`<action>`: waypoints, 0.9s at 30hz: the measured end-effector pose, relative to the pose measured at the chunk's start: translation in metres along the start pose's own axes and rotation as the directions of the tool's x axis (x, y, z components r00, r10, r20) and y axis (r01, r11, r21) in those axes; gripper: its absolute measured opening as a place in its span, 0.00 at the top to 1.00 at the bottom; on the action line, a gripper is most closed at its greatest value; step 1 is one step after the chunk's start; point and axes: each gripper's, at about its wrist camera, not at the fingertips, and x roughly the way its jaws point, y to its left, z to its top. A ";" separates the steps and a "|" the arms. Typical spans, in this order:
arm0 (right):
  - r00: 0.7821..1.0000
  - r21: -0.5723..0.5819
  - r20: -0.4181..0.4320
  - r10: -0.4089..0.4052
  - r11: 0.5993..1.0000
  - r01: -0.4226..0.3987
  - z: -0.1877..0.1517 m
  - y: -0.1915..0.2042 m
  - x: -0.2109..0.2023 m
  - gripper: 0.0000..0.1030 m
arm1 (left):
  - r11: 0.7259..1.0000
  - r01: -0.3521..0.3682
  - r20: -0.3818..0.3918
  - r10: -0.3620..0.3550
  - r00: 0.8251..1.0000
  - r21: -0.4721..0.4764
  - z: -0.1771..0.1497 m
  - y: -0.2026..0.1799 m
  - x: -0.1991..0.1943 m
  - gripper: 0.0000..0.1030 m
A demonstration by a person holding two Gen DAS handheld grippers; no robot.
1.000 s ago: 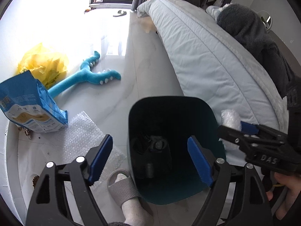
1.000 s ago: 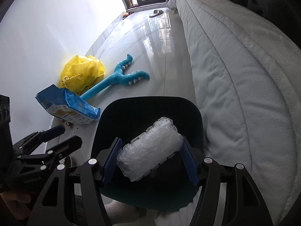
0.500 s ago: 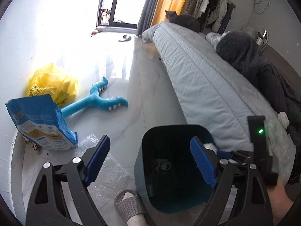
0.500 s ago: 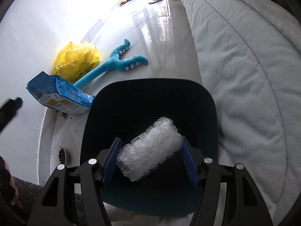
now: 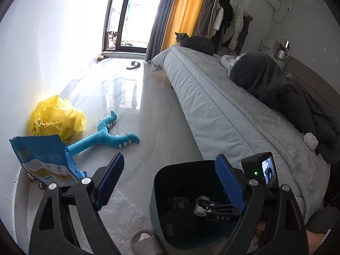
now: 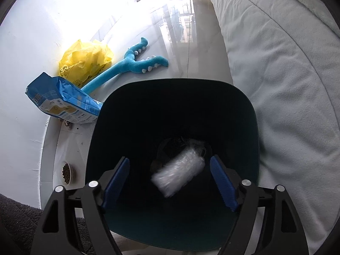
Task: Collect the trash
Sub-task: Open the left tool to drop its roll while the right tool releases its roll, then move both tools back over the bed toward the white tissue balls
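Bubble-wrap roll (image 6: 178, 171), blurred, is being dropped into the dark bin (image 6: 174, 97): the right hand-held gripper (image 6: 170, 182) is being held over the bin's mouth, its jaws just opened and standing clear of the roll. The left hand-held gripper (image 5: 170, 180) is being kept open and empty above the floor (image 5: 148, 127), beside the bin. More bubble wrap (image 5: 119, 214) is lying flat there, near a blue bag (image 5: 42, 161), a yellow bag (image 5: 57, 116) and a plush toy (image 5: 106, 136), alongside the bed (image 5: 212, 106).

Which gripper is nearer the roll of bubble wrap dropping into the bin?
Right. The right gripper hangs directly over the bin, its fingers just opened, the bubble wrap roll loose between them. The left gripper is open beside the bin, off to the side.
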 end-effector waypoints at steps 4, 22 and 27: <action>0.999 -0.007 0.033 0.001 1.000 -0.001 0.003 0.002 -0.010 0.16 | 1.000 0.013 0.034 -0.013 0.999 0.017 0.005 -0.006 -0.007 0.13; 0.935 -0.080 0.336 0.112 0.993 -0.091 0.002 -0.013 -0.120 0.15 | 0.997 0.040 0.144 -0.049 0.988 0.060 0.031 -0.055 -0.037 0.13; 0.903 -0.076 0.417 0.102 0.994 -0.077 -0.001 -0.034 -0.158 0.14 | 0.992 0.085 0.167 -0.101 0.981 0.098 0.038 -0.085 -0.043 0.13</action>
